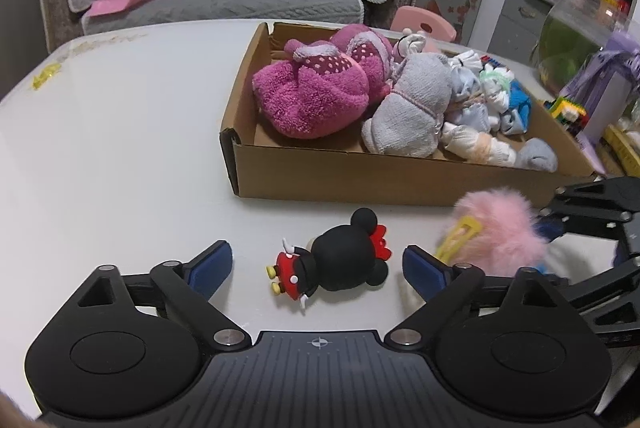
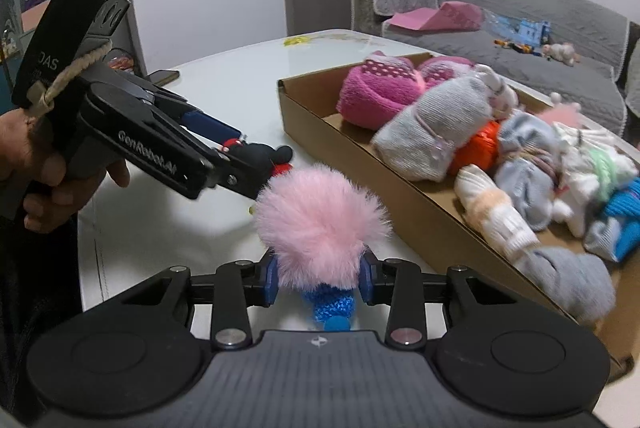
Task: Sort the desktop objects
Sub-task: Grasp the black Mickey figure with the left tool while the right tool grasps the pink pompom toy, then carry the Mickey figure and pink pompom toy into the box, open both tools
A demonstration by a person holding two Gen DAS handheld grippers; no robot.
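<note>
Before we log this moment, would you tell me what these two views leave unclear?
- Right wrist view: the right gripper is shut on the pink pom-pom; fur hides the pad contact and most of the blue knit piece.
- Left wrist view: the pom-pom covers part of the yellow clip.
- Right wrist view: the left gripper hides most of the mouse figure.
</note>
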